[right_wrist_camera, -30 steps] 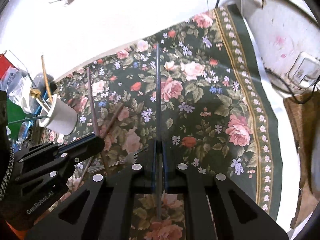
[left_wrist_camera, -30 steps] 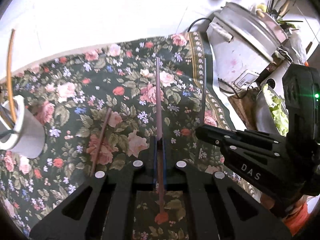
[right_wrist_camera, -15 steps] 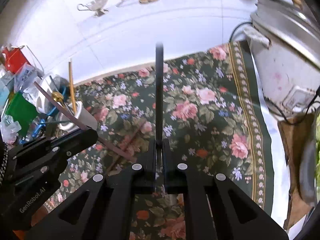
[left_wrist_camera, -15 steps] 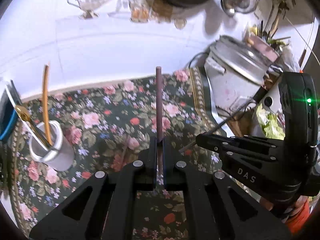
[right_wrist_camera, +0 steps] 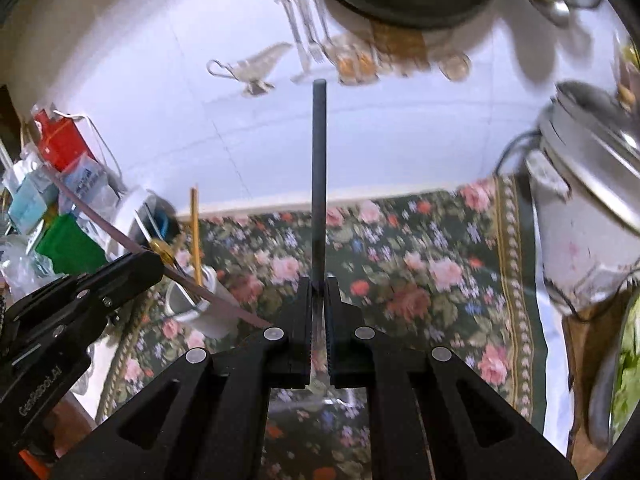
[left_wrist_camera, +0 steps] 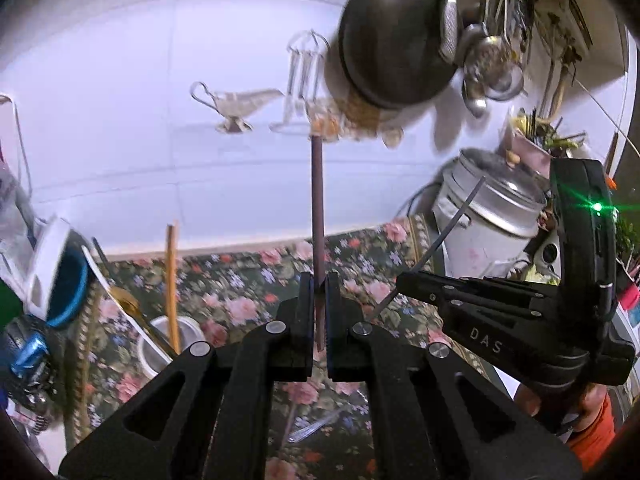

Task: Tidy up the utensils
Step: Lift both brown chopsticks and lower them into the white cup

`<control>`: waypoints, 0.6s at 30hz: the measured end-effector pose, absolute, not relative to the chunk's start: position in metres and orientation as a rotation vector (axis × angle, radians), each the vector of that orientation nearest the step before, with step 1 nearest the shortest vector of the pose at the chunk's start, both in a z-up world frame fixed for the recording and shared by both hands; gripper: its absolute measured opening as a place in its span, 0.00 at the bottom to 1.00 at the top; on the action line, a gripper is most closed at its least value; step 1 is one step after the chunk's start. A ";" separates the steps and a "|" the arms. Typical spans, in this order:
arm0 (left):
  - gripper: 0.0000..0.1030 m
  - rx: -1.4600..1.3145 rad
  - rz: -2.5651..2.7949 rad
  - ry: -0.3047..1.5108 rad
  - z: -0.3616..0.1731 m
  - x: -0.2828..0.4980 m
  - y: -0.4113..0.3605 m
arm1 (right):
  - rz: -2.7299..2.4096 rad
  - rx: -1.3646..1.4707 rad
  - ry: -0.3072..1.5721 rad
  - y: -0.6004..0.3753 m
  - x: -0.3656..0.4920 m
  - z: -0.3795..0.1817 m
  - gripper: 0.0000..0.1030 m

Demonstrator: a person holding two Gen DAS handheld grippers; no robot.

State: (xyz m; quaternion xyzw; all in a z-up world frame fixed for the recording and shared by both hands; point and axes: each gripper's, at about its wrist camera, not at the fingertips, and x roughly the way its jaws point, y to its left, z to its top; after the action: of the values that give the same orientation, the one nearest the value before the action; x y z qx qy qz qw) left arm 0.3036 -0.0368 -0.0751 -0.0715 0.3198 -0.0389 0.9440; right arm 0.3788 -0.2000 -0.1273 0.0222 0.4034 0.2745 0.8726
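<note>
In the left wrist view my left gripper [left_wrist_camera: 319, 284] is shut on a brown chopstick [left_wrist_camera: 318, 208] that sticks straight out ahead, lifted above the floral cloth [left_wrist_camera: 248, 280]. The right wrist view has my right gripper [right_wrist_camera: 319, 284] shut on a dark grey chopstick [right_wrist_camera: 319, 180], also off the cloth. Each gripper appears in the other's view: the right gripper [left_wrist_camera: 404, 282] with its grey chopstick [left_wrist_camera: 452, 224], the left gripper [right_wrist_camera: 152, 260] with its brown chopstick [right_wrist_camera: 120, 236]. A white cup [left_wrist_camera: 172, 336] [right_wrist_camera: 200, 304] on the left holds an orange chopstick [left_wrist_camera: 172, 276] and a gold spoon.
A rice cooker [left_wrist_camera: 492, 216] [right_wrist_camera: 592, 220] stands at the right edge of the cloth. A dark pan [left_wrist_camera: 396, 36] and ladles hang on the white tiled wall. Packets and a blue-rimmed container [left_wrist_camera: 68, 276] crowd the left. A silvery utensil [left_wrist_camera: 316, 430] lies on the cloth below my left gripper.
Both grippers have risen and tilted upward, each lifting its chopstick off the cloth. The wall and hanging pan have come into view, and the cloth and cup now sit lower.
</note>
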 end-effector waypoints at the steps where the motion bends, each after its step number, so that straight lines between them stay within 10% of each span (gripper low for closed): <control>1: 0.03 -0.146 -0.069 0.643 -0.071 0.303 -0.032 | 0.582 0.047 0.834 -0.195 0.380 -0.123 0.05; 18: 0.03 -0.223 0.106 0.551 -0.028 0.280 0.073 | 0.727 0.049 0.755 -0.112 0.393 -0.084 0.05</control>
State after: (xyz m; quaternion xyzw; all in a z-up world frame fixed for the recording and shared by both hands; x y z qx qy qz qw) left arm 0.2801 0.0732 -0.0285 -0.1099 0.2716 0.0522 0.9547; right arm 0.3931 -0.1124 -0.0843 0.0233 0.3605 0.3469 0.8655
